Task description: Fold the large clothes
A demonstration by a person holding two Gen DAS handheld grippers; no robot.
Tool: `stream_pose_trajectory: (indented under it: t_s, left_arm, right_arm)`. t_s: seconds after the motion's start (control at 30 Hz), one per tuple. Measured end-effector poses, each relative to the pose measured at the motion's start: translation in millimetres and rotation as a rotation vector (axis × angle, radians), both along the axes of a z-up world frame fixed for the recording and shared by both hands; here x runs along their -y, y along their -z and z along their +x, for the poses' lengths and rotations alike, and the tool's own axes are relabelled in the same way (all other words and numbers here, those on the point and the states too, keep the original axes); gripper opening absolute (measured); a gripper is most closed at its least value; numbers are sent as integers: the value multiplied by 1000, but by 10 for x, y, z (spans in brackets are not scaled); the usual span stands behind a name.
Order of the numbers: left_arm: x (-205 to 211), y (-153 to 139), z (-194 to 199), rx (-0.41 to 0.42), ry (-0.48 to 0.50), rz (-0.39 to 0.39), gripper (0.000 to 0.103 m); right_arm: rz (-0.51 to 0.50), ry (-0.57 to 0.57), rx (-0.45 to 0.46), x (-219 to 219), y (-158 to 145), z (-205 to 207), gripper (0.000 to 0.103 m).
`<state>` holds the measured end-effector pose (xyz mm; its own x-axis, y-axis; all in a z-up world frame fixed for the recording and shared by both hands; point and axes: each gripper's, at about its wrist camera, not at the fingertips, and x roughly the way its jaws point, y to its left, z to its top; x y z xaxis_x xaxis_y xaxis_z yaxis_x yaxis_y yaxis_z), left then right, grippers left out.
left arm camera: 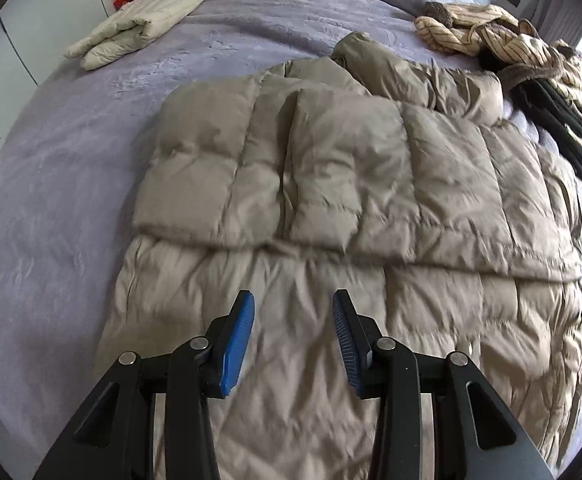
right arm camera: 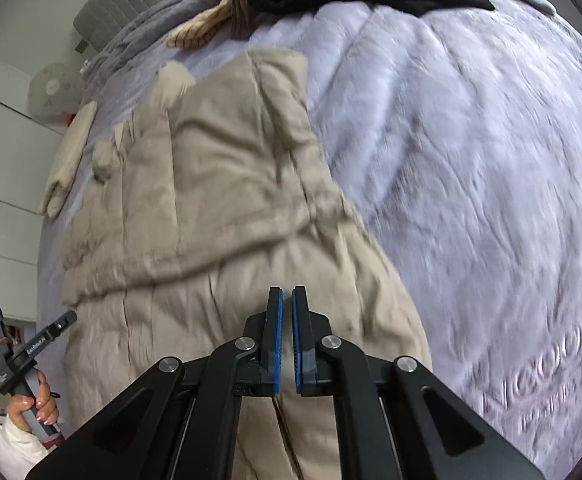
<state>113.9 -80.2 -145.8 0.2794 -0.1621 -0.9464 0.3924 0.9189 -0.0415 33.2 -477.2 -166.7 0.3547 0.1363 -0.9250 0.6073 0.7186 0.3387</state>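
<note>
Hovering wide-jawed over the tan puffer coat [left arm camera: 331, 208] just ahead, the left gripper [left arm camera: 293, 300] holds nothing — the right gripper [right arm camera: 287, 292], nearly closed and empty, hangs above the coat's edge, likely poised for the next fold.

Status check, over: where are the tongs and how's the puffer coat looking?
Left tongs open, empty, over the coat. Right tongs nearly shut, holding nothing. Beige puffer coat part folded on the purple bedspread. Striped and black clothes heaped beside the collar end.

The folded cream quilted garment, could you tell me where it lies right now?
In the left wrist view the folded cream quilted garment lies at the upper left on the purple bedspread, apart from the beige puffer coat.
</note>
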Motion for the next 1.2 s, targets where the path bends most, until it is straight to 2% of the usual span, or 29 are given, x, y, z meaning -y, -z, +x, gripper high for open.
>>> stream_pose_trajectory:
  t_s: [0.03,0.07,0.1,0.17,0.23,0.27,0.3,0.33,0.37,0.4,0.43,0.47,0.5,0.67,0.77,0.8,0.93,1.2]
  left_arm:
    - [4,-23,-70,3,-2,7,74]
    - [7,-51,-120,14,-6,9,88]
    - [9,-94,-187,37,-6,13,91]
    - [34,-149,-302,58,4,35,91]
    - [41,-163,-413,41,-1,42,91]
    - [35,-165,-439,36,-4,42,91]
    - [28,-175,-491,31,-11,46,91]
    - [20,-192,-547,27,-15,49,91]
    - [5,-203,-586,27,-17,48,91]
    - [-2,-225,-649,25,-21,49,91]
    - [-8,-240,-712,20,-23,51,93]
    - [-6,-245,-749,13,-24,56,103]
    - [-16,-250,-798,6,-31,71,103]
    - [-109,-339,-1058,-33,-45,92,103]
    - [-211,-419,-1174,-38,-54,93,103]
    - [-244,-435,-1206,-35,-59,96,103]
    - [-423,-477,-1296,-6,-61,116,103]
    - [-758,-483,-1575,-38,-5,80,103]
  right_arm:
    - [6,0,-4,-15,-7,-54,5]
    - [16,1,-8,-24,-8,-102,5]
    - [25,2,-10,-26,-11,-129,5]
    - [50,8,-11,-28,-17,-219,6]
    - [62,6,-16,-40,-23,-271,12]
    - [69,4,-17,-44,-42,-308,21]
    - [74,1,-16,-51,-61,-347,37]
    - [76,-2,-14,-58,-86,-368,46]
    - [77,-8,-6,-69,-126,-392,61]
    - [76,-12,-2,-81,-150,-411,68]
    - [79,-17,0,-96,-182,-435,70]
    - [86,-20,1,-108,-203,-460,75]
    - [92,-20,0,-130,-215,-480,80]
    - [118,-20,-2,-276,-282,-600,82]
    - [118,-27,19,-409,-367,-702,92]
    - [120,-26,29,-449,-385,-737,103]
    - [110,-15,42,-626,-440,-910,103]
    - [149,30,20,-1052,-438,-1269,103]
